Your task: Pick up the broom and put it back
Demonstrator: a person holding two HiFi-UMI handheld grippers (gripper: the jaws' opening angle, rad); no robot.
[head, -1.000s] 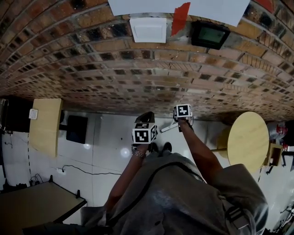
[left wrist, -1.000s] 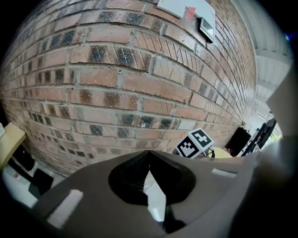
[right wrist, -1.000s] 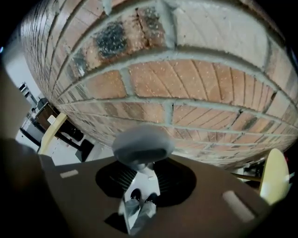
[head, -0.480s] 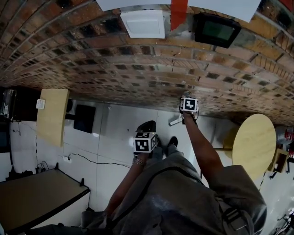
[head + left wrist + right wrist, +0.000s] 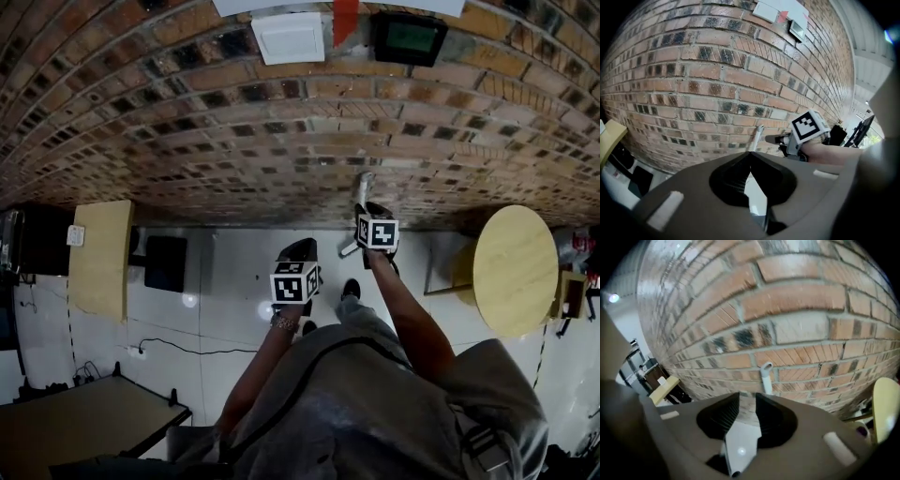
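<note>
The broom shows only as a pale grey handle (image 5: 363,186) that rises steeply in front of the brick wall (image 5: 225,131); its head is hidden. My right gripper (image 5: 367,210) is closing on this handle. In the right gripper view the handle (image 5: 766,373) runs up between the jaws of that gripper (image 5: 749,398) and its looped tip sticks out beyond them. The left gripper view shows the right gripper (image 5: 770,139) at the handle (image 5: 756,137), well below its top. My left gripper (image 5: 301,247) hangs lower and to the left, over the white floor. Its jaw tips (image 5: 750,153) meet with nothing between them.
A round wooden table (image 5: 511,272) stands at the right, a pale rectangular table (image 5: 98,255) at the left with a black box (image 5: 157,264) beside it. A dark table (image 5: 75,422) fills the lower left corner. A cable (image 5: 178,352) lies on the floor. The person's feet are below the grippers.
The right gripper has risen toward the wall, and the broom handle has gone from lying low to standing steeply. The left gripper has shifted a little.
</note>
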